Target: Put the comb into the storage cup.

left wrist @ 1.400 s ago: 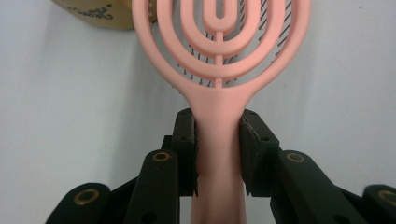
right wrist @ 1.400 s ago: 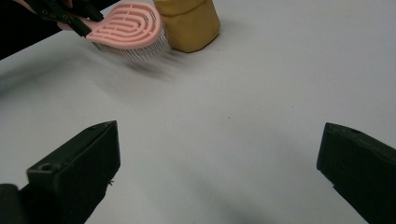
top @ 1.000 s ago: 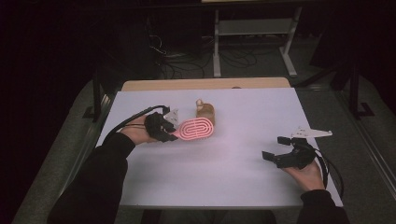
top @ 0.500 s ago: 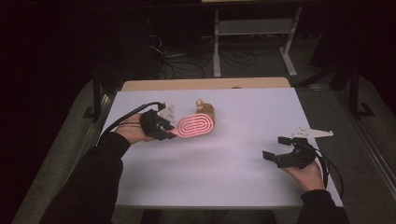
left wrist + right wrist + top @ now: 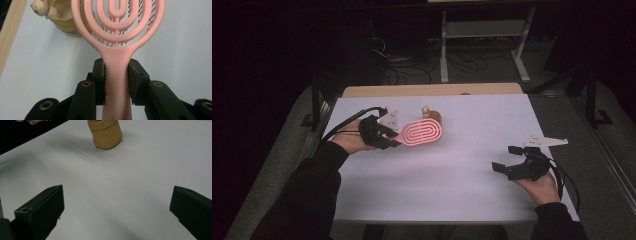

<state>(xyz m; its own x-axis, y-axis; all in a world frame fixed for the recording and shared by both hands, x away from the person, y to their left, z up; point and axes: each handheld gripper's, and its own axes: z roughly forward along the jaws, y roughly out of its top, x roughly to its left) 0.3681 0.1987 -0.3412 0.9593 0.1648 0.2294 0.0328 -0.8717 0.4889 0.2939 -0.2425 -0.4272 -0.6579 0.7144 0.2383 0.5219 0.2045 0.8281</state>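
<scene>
A pink hairbrush (image 5: 422, 132) is clamped by its handle between the jaws of the left gripper (image 5: 388, 136); in the left gripper view the pads are seen pressed against both sides of the handle (image 5: 117, 75), with the oval, ringed head (image 5: 117, 22) reaching forward past them. In the high view the brush is held in the left half of the white table (image 5: 452, 180), nearer the far edge than the near one, its head turned toward the table's middle. Just behind the head, toward the far edge, a tan cup (image 5: 433, 116) with a small animal figure (image 5: 41, 8) on its rim is seen; whether brush and cup touch cannot be told, though from above they overlap.

The right gripper (image 5: 511, 161) is held near the right edge of the table, toward the near right corner, with its jaws spread wide and nothing between them — in the right gripper view bare white surface is seen between the two black jaws, and the tan cup (image 5: 105, 133) stands well beyond them.

Between the two grippers a broad stretch of the table is left free, running across the middle to the near edge. The far right corner is likewise uncovered. A strip of wooden board (image 5: 432, 90) is seen along the far edge, and the left hand (image 5: 352, 142) lies close to the left edge.
</scene>
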